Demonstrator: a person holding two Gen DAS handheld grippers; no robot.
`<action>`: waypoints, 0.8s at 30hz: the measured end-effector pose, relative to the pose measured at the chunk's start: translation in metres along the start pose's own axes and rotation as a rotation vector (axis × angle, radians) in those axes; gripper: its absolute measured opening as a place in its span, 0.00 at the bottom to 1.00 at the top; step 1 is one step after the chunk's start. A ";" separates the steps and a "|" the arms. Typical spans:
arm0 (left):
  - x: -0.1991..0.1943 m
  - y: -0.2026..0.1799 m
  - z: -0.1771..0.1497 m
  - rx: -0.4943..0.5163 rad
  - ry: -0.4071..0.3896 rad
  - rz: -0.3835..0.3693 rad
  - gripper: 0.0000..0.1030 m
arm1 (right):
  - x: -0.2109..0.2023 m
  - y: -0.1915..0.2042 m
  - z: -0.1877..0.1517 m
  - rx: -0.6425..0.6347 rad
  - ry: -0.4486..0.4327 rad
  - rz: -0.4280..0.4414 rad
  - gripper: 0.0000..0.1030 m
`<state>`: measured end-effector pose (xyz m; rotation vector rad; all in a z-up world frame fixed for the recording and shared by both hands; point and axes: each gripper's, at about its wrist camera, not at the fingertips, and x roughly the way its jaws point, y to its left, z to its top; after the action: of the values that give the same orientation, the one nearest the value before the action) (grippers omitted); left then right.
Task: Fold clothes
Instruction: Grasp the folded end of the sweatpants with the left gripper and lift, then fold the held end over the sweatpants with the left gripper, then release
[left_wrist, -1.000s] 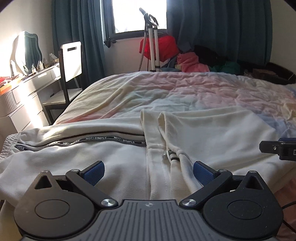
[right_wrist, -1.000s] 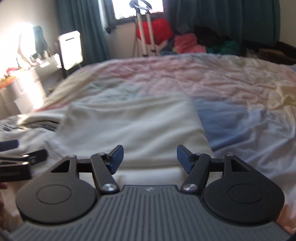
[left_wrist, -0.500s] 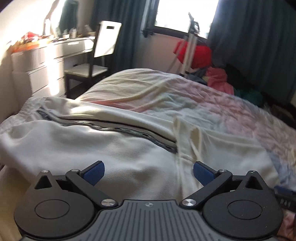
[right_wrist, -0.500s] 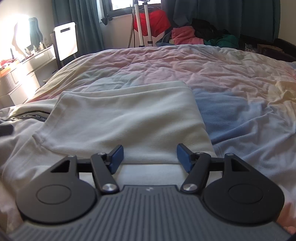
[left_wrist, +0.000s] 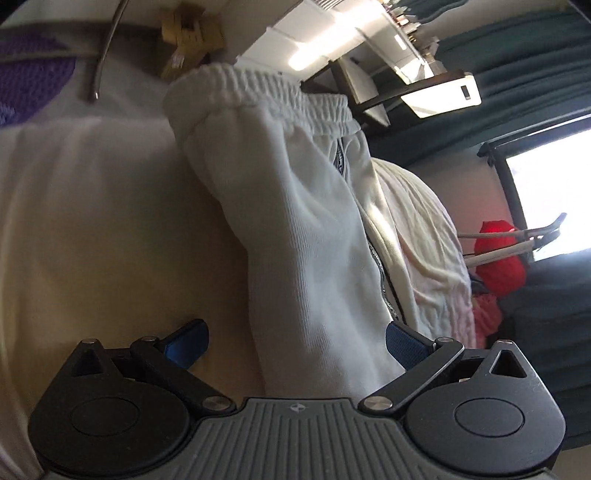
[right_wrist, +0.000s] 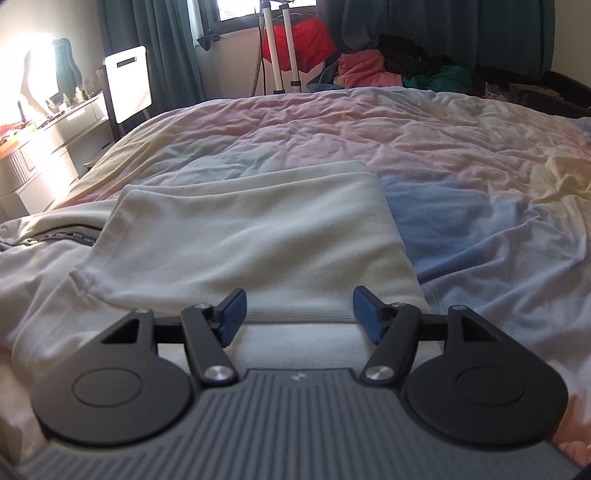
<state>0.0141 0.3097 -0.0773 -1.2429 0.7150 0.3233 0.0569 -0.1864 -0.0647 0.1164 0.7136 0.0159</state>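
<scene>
White trousers (left_wrist: 314, 236) between left tongs (left_wrist: 295, 343), untouched

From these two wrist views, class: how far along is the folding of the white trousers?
Done: one fold lies flat on the bed. In hand: nothing; the left gripper straddles the white trousers near the waistband, open. The right gripper is open. Left: further folds.

Only lettering seen: a dark printed tape (left_wrist: 384, 284) that ran along the seam of the white sweatpants (left_wrist: 317, 236), with white characters repeated along it. They were too small and skewed to read in the left wrist view. The right wrist view showed the same tape (right_wrist: 70, 235), blurred and illegible.
</scene>
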 end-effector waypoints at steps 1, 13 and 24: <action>0.005 0.005 0.004 -0.046 0.027 -0.042 1.00 | 0.001 0.002 0.000 -0.008 0.000 -0.005 0.64; 0.022 0.028 0.061 -0.223 -0.050 -0.104 0.55 | -0.008 0.022 0.001 -0.084 -0.010 0.053 0.64; -0.011 -0.078 0.018 0.390 -0.351 0.072 0.16 | 0.005 0.026 -0.006 -0.150 0.053 0.041 0.65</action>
<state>0.0579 0.3040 -0.0098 -0.7659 0.4896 0.4264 0.0581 -0.1593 -0.0694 -0.0127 0.7607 0.1122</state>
